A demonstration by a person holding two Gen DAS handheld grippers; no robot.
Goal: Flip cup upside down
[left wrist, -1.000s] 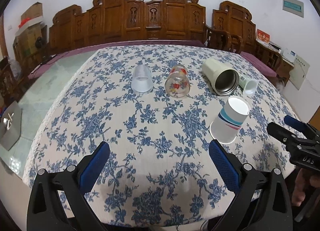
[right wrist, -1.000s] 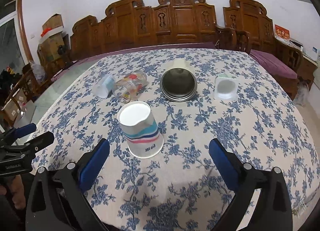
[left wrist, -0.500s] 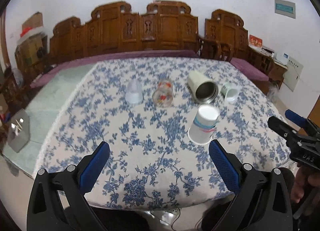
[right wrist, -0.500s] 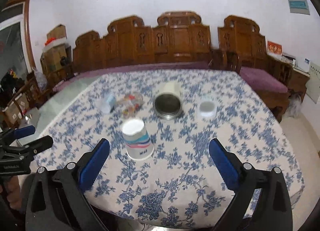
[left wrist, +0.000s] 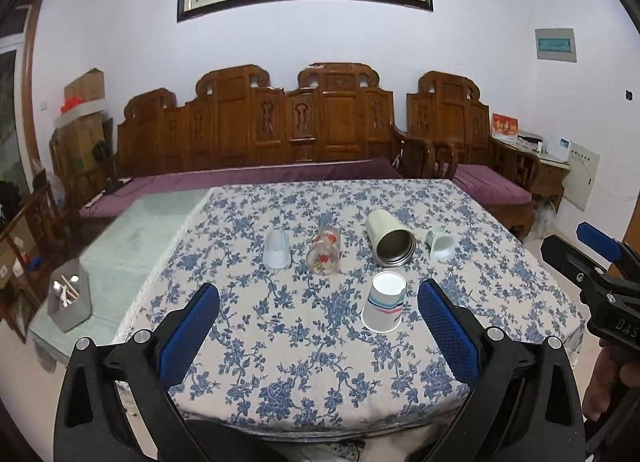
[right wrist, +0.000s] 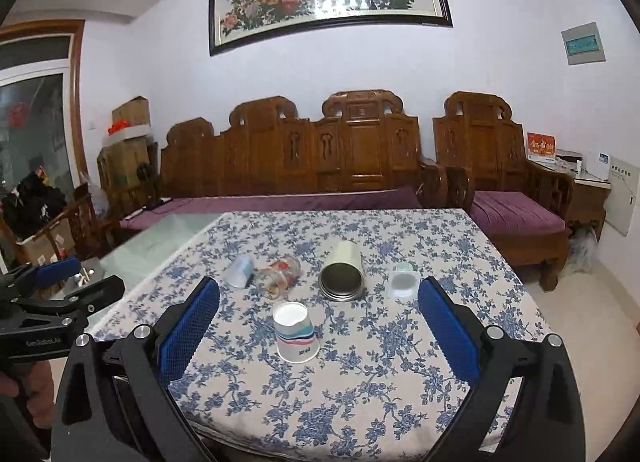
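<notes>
A striped paper cup [left wrist: 383, 306] stands upside down, rim on the flowered tablecloth [left wrist: 304, 346]; it also shows in the right wrist view [right wrist: 296, 332]. Behind it lie on their sides a clear plastic cup [left wrist: 277, 249], a flowered glass [left wrist: 323, 251], a cream steel tumbler [left wrist: 390, 236] and a small white cup [left wrist: 439, 242]. My left gripper [left wrist: 318, 322] is open and empty, held back from the table's near edge. My right gripper [right wrist: 318, 324] is open and empty, also held back. Each gripper shows at the edge of the other's view.
The table's left part is bare green glass [left wrist: 132, 246] with a grey utensil holder [left wrist: 69, 300]. Carved wooden benches [left wrist: 304, 121] with purple cushions stand behind the table. A side table [left wrist: 552, 165] stands at the right wall.
Both grippers have pulled back and up from the table, so the cups look smaller and farther. The cups have not moved. Both grippers stay open.
</notes>
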